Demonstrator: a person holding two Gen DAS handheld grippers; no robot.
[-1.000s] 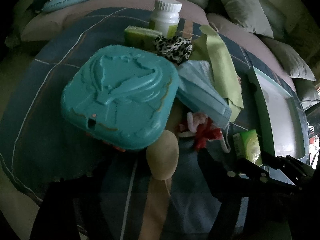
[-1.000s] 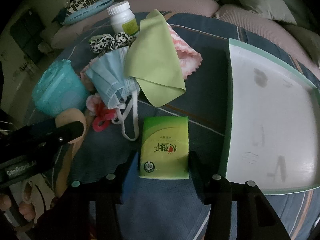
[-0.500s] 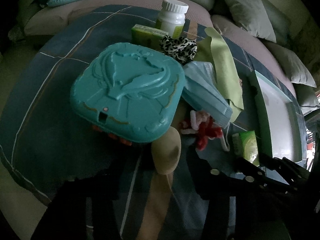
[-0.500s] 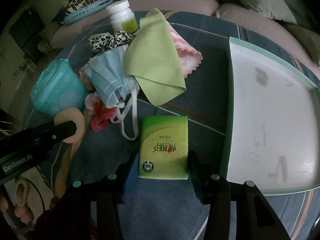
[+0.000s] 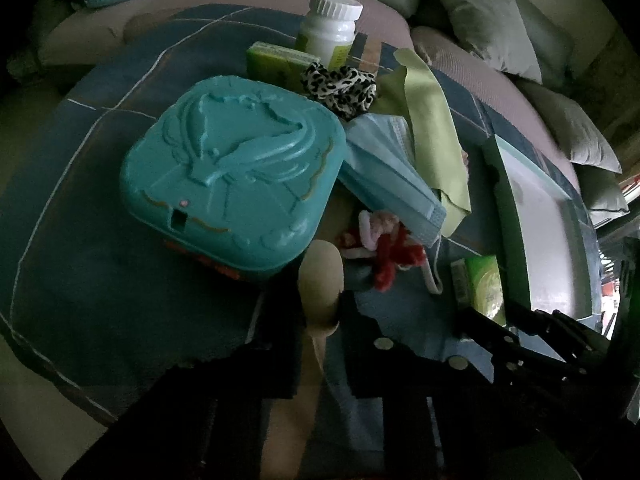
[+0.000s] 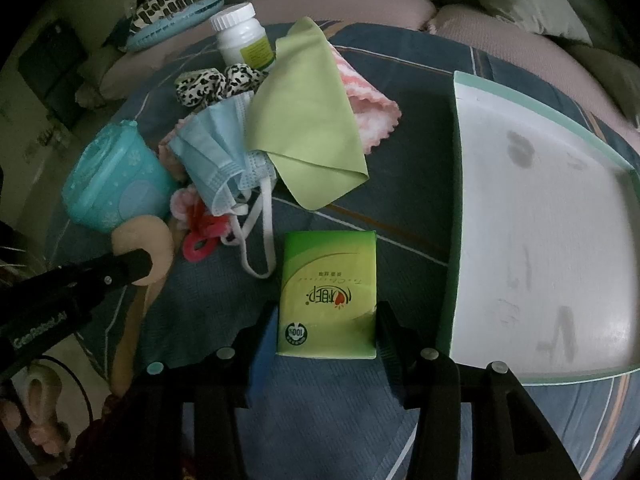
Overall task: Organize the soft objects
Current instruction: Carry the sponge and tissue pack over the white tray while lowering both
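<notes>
Green tissue pack [image 6: 328, 294] sits between the part-open jaws of the right tool [image 6: 326, 336], near the front edge of the blue plaid bed cover [image 6: 404, 208], just beside the white tray [image 6: 540, 240]. Whether the pads press on it cannot be told. The left tool [image 5: 320, 332] has just been closing and is now shut on the handle of a pale wooden spoon [image 5: 320, 284], which lies beside the teal box [image 5: 232, 184]. Sorting looks barely begun: the tray holds nothing, while the blue face mask [image 6: 220, 160], green cloth [image 6: 308, 128], pink knit cloth [image 6: 368, 108], leopard scrunchie [image 6: 216, 84] and red-and-pink fuzzy piece [image 5: 384, 248] remain heaped toward the cover's middle. The pack carries a round "100%" mark and Chinese characters too small to read; the white bottle [image 6: 244, 36] label is illegible.
</notes>
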